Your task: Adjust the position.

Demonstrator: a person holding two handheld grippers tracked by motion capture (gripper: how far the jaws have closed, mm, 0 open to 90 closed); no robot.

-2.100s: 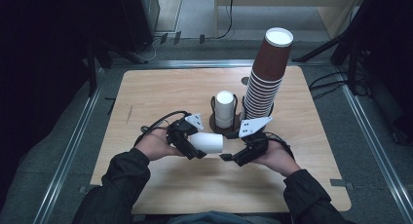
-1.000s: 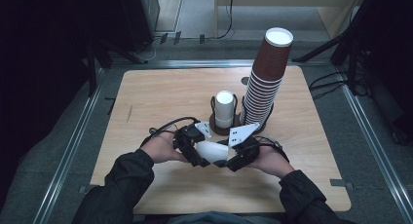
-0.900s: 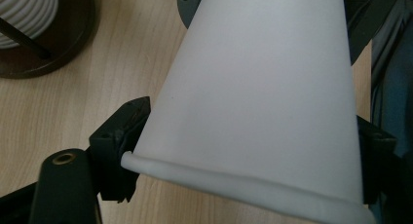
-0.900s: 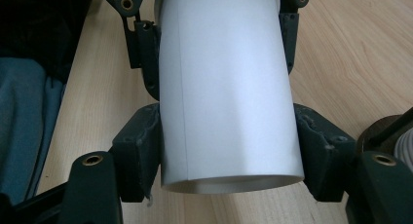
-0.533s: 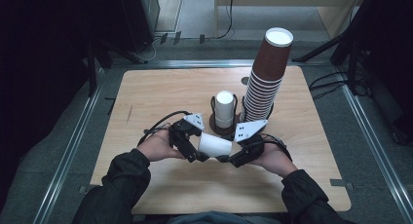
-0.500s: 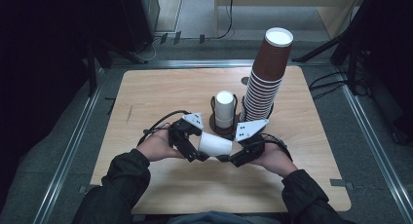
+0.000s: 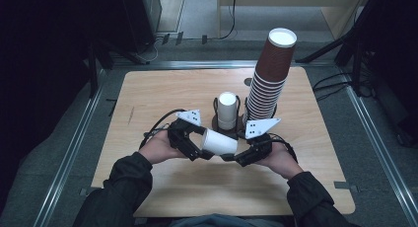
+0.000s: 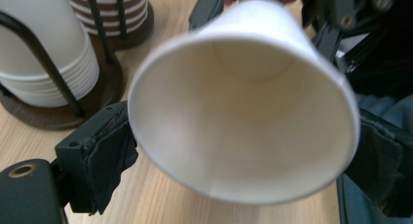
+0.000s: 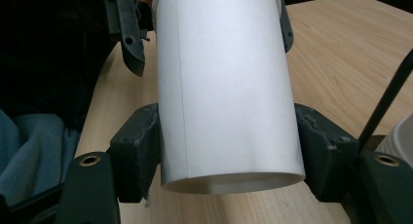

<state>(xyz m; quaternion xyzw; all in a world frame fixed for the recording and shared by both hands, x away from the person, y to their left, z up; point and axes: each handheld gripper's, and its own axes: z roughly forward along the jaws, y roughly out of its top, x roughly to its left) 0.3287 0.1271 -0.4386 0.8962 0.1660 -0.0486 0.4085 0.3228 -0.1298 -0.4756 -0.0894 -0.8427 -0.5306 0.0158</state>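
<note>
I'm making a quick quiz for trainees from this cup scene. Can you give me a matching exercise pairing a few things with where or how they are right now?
Things:
1. white cup
2. brown cup stack
3. white cup stack
4. table

States:
A. tall, leaning tower at the right of the holder
B. lying sideways, held between both claws
C. short, upright in a wire holder
D. pale wood, under everything

Pairs: 1-B, 2-A, 3-C, 4-D

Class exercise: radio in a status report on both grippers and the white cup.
Left gripper shut on white cup's open end. Right gripper shut on its base end. Cup held sideways above table. Cup stacks behind, apart.
</note>
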